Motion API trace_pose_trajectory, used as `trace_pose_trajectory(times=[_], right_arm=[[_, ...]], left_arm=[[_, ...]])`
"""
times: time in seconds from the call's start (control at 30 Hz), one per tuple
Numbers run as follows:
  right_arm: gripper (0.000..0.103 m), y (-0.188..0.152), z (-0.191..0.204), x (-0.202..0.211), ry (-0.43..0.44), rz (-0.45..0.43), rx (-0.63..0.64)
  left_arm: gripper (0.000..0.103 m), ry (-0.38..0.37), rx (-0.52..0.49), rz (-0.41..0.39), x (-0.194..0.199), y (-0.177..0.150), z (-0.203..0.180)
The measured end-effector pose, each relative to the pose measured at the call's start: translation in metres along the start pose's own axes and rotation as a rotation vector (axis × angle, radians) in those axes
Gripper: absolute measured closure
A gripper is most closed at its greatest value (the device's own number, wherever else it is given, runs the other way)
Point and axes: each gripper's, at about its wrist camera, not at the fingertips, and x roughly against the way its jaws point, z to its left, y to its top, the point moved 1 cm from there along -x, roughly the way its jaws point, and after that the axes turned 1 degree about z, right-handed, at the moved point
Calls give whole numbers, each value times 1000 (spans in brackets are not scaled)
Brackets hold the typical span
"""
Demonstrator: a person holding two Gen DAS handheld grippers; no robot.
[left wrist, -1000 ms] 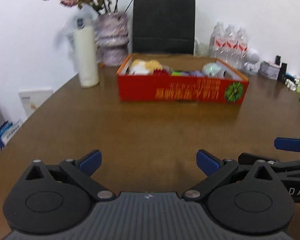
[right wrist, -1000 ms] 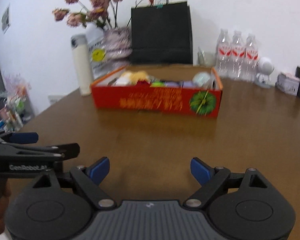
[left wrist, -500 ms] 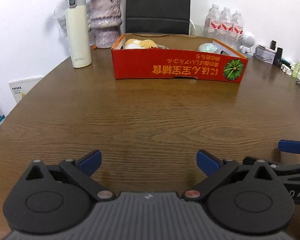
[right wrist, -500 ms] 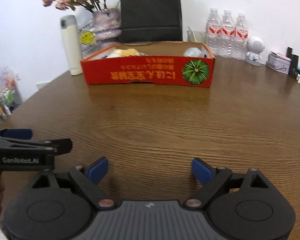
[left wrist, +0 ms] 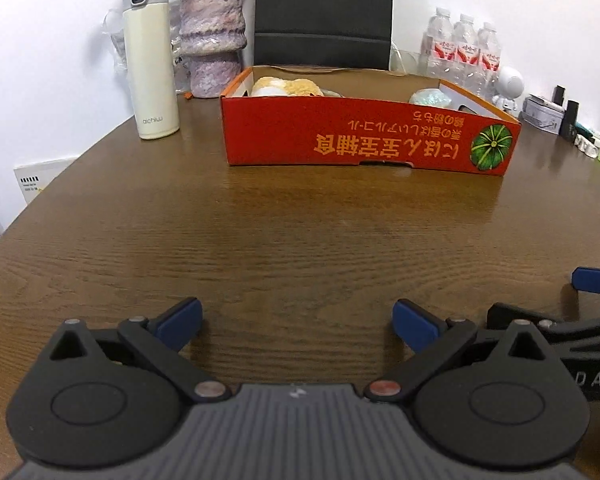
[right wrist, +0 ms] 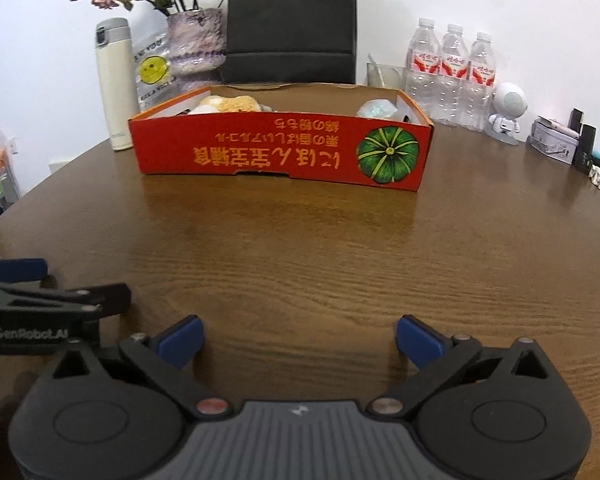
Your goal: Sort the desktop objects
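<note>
Your right hand-held gripper (right wrist: pixel 298 340) is opening wide with nothing between its jaws; your left hand-held gripper (left wrist: pixel 296 322) gapes empty too. Both hover over bare counter (right wrist: pixel 300 248). Upper centre sits the red box (right wrist: pixel 280 152) of objects: reach there next.

The table (left wrist: pixel 300 232) is dark wood-grain with a soft sheen, its streaks plainly visible. The red box (right wrist: pixel 280 152) is printed cardboard, smooth outside and raw brown on the inner walls. The cream flask (left wrist: pixel 151 68) looks like matt coated metal with a grey plastic cap. The vase (left wrist: pixel 212 36) has a rough, mottled purple surface (stone or ceramic, hard to tell). The black bag (right wrist: pixel 292 24) is matt paper. The water bottles (right wrist: pixel 452 72) are clear, glossy plastic. The left gripper (left wrist: pixel 296 320) is matt black plastic with blue pads.
</note>
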Motion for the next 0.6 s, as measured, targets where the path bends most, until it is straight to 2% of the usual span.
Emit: trace_pose_trajectory(times=[0.6], right_arm=[[0, 7, -4, -9, -19, -7, -21]], left_arm=[[0, 3, 3, -2, -4, 4, 0]])
